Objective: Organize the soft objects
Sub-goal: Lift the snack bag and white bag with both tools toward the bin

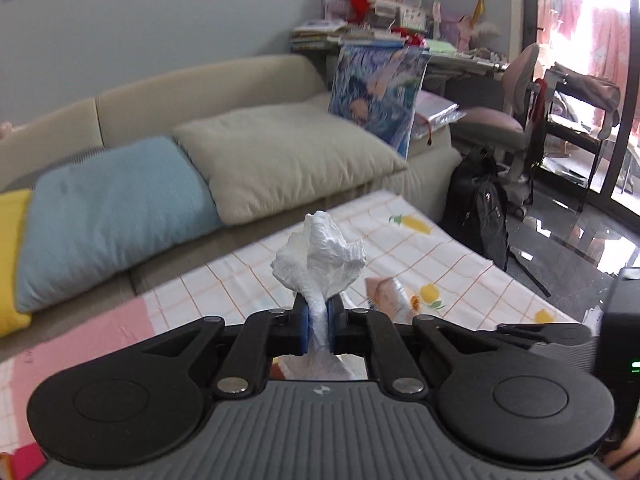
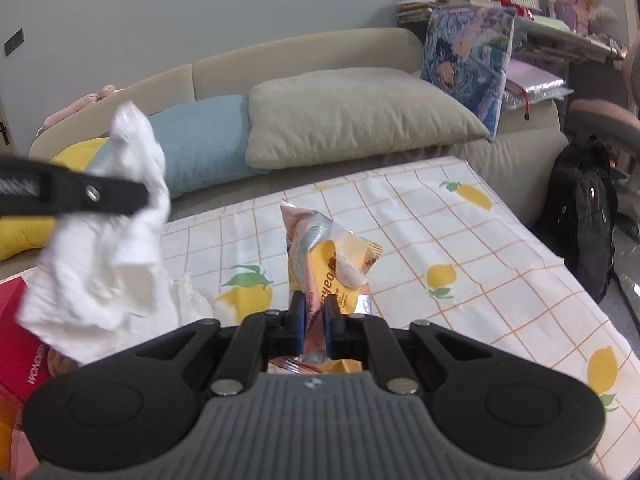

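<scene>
Left gripper (image 1: 318,330) pinches a crumpled white tissue (image 1: 320,256) between its blue pads, the paper bunched upright above the jaws and held off the cloth (image 1: 460,256). Right gripper (image 2: 314,326) is clamped on a snack packet (image 2: 324,256), pink and yellow with a silver fold, which also stands up clear of the cloth.

Only the right wrist view shows the tissue's full hang: it drapes well below the left gripper's black finger (image 2: 100,198), and a red box (image 2: 24,344) lies under it at the table's left edge. More white paper (image 2: 192,296) lies on the cloth just beside the hanging tissue. The left wrist view alone shows the packet from the side, low and just right of the tissue, and the floor (image 1: 568,248) dropping away past the cloth's right edge, where a black backpack (image 1: 476,208) leans.

Beyond the cloth's far edge runs a sofa (image 2: 304,52) with a blue cushion (image 2: 200,140) and a beige cushion (image 2: 352,116). The lemon-print cloth is bare to the right of the packet.
</scene>
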A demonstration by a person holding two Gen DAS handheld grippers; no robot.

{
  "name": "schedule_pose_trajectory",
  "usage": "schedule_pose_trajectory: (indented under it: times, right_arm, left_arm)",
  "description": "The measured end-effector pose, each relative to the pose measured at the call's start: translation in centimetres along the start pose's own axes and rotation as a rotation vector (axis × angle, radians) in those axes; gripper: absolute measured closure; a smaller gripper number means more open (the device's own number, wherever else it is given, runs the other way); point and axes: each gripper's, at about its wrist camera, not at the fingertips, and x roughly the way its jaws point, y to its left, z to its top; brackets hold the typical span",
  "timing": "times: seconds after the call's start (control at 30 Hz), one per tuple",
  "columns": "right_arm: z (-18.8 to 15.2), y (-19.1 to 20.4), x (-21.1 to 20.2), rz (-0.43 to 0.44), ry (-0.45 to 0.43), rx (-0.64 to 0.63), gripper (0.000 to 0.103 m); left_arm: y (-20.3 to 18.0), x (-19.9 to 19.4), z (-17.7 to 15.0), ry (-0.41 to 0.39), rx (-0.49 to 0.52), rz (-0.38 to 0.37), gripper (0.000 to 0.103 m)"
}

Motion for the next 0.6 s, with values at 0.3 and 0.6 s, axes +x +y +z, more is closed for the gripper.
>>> schedule_pose_trajectory:
  times: [0.3, 0.6]
  right_arm:
    - [0.2, 6.2, -7.6, 0.108, -0.092, -0.109, 0.096]
    - [-3.9, 8.7, -13.5, 0.141, -0.008, -0.142, 0.096]
  left_arm:
    - [0.5, -10.2, -0.7, -0.033, 0.024, -0.016, 0.094]
    - [2.9, -15.6, -5.8, 0.111, -0.159, -0.096, 0.093]
